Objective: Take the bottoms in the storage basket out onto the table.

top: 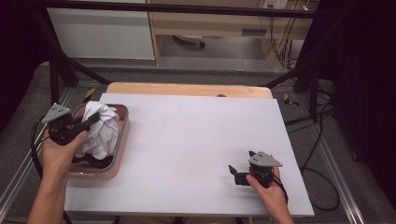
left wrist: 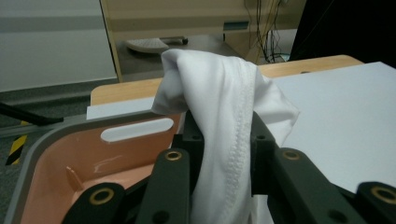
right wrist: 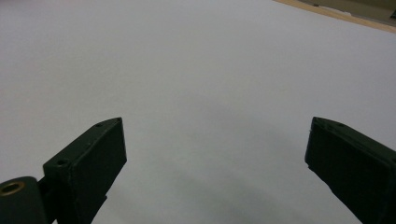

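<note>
White cloth point(top: 100, 128) sits bunched in a pink bin with a grey rim point(top: 122, 140) at the left edge of the desk point(top: 187, 140), its upper part lifted above the rim. The left gripper point(top: 86, 122), held in the person's left hand point(top: 60, 151), reaches into the bin from the left side. In the left gripper view the cloth point(left wrist: 224, 116) hangs as a gathered fold with a stitched seam running down it, pinched between the two black jaws, which are closed tight against the fabric (no gap shows beside it). The bin's pink inner wall point(left wrist: 70, 163) with a slot-shaped handle opening lies to the left of the jaws, and the white desk surface point(left wrist: 345, 121) stretches away to the right.

A dark item lies under the white cloth at the near end of the bin in the high view; what it is cannot be told.

The right gripper point(top: 236, 175) is held by the right hand point(top: 271, 191) near the front right of the desk, well apart from the bin, pointing left. In the right gripper view its jaws stand wide apart with nothing between them, over bare white desk point(right wrist: 210, 93).
</note>
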A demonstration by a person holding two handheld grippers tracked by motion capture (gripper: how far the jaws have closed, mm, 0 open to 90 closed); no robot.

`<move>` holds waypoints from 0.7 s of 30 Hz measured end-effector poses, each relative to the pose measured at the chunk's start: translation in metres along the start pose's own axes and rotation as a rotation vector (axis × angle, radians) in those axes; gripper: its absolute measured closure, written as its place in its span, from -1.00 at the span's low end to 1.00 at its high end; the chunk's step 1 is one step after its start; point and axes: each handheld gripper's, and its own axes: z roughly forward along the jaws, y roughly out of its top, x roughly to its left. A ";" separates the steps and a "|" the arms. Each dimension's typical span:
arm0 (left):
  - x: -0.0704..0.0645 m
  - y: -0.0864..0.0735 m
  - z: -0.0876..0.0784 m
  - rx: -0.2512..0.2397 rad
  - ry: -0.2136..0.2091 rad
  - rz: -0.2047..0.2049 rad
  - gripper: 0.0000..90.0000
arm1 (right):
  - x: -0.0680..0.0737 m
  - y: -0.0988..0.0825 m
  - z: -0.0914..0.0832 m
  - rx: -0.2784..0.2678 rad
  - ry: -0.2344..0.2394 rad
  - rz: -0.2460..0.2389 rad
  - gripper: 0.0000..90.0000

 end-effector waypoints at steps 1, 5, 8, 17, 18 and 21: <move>0.000 0.001 -0.001 -0.002 0.002 0.004 0.66 | 0.000 0.000 0.000 -0.001 0.000 0.000 -0.88; 0.000 0.004 -0.005 -0.016 0.007 -0.002 0.66 | 0.000 0.000 0.000 -0.001 -0.001 0.001 -0.88; 0.000 0.006 -0.007 -0.022 0.011 0.003 0.66 | 0.000 0.000 0.000 -0.003 0.000 0.001 -0.88; 0.002 0.011 -0.017 -0.053 0.024 -0.003 0.66 | 0.000 0.001 0.000 -0.009 0.002 0.002 -0.88; 0.002 0.012 -0.019 -0.056 0.024 -0.004 0.66 | 0.000 0.001 0.000 -0.008 0.002 0.003 -0.88; 0.000 0.014 -0.021 -0.067 0.026 -0.003 0.66 | 0.000 0.001 0.000 -0.008 0.001 0.005 -0.88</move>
